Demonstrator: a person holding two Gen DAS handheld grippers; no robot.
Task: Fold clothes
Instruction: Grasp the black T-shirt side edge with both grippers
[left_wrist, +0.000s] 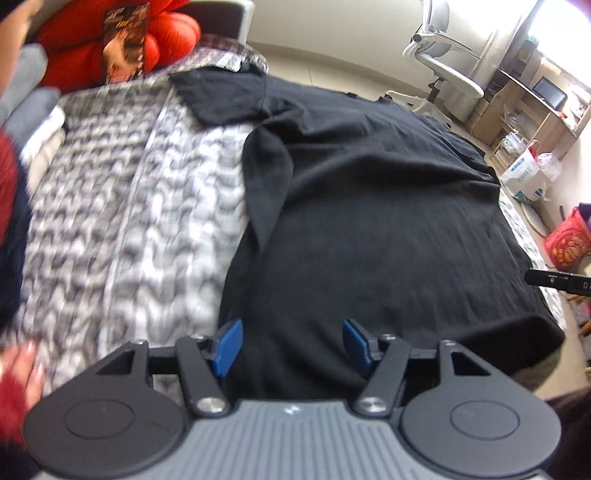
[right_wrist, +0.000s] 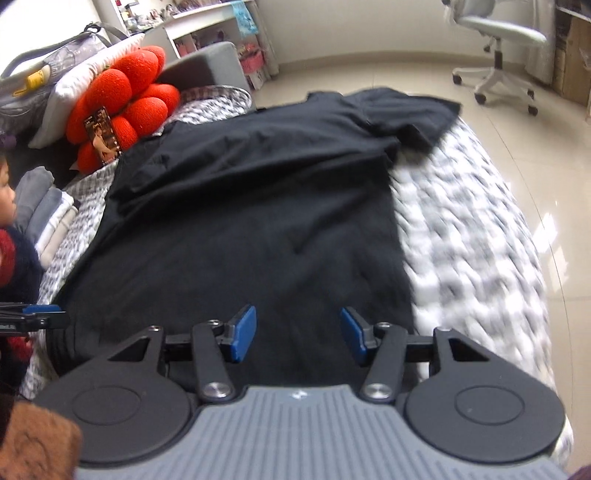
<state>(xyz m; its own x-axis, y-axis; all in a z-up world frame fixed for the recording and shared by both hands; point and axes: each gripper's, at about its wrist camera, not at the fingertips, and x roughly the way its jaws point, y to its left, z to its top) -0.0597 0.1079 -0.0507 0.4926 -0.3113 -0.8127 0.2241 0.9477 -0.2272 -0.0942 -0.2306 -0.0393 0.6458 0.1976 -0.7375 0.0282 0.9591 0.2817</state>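
A black T-shirt (left_wrist: 369, 206) lies spread flat on a bed with a grey-and-white patterned cover (left_wrist: 122, 206). One sleeve (left_wrist: 221, 96) reaches toward the far left corner. My left gripper (left_wrist: 291, 326) hovers open above the shirt's near hem, close to its left side edge, with only flat cloth below the blue pads (left_wrist: 231, 343). In the right wrist view the same T-shirt (right_wrist: 251, 221) runs away from me, a sleeve (right_wrist: 413, 107) at the far right. My right gripper (right_wrist: 297, 314) is open above the near hem, nothing pinched.
A red flower cushion (right_wrist: 122, 103) lies at the head of the bed. Folded clothes (right_wrist: 44, 214) are stacked at the left edge, beside a person (right_wrist: 7, 236). A white office chair (right_wrist: 498, 44) stands on the tiled floor; bags (left_wrist: 532, 173) sit past the bed.
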